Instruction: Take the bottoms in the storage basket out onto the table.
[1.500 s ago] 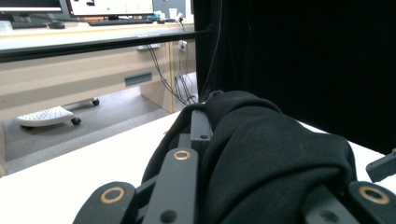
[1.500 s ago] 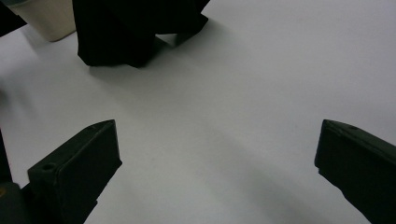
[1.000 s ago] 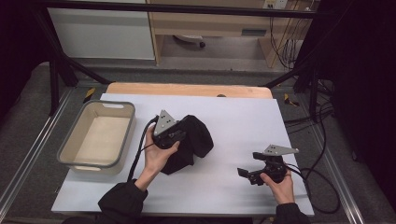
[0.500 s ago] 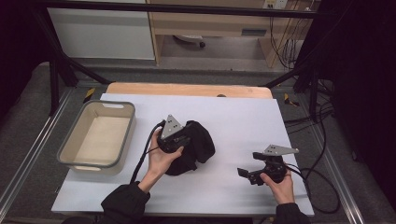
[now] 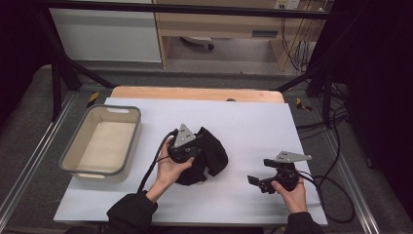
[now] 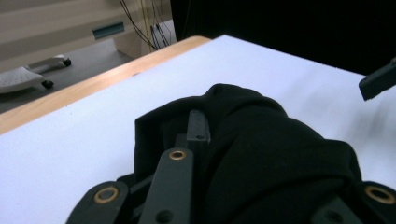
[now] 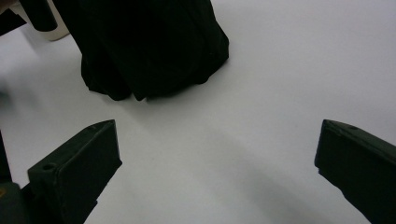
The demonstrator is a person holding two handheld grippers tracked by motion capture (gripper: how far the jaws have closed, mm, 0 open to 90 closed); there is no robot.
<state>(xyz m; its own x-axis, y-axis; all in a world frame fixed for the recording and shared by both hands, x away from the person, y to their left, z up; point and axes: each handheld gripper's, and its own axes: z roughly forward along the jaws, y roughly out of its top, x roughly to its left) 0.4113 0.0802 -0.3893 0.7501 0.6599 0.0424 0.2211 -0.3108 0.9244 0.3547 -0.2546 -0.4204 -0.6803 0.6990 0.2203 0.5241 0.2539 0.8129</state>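
The black cloth (image 5: 207, 156) lies mid-table, bunched around the left gripper (image 5: 187, 148), whose jaws pinch it. The right gripper (image 5: 260, 181) gapes wide, empty, near the table's (image 5: 253, 122) front right corner.

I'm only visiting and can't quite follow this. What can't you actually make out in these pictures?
- Left gripper: in the high view and its own view the black cloth drapes over its jaws, so open or shut can't be told.
- What garment the cloth is: bunched up, shape hidden.
- Bin: its near inner wall is hidden by its own rim in the high view.
- Right gripper: jaw tips cut off by the picture's edges.
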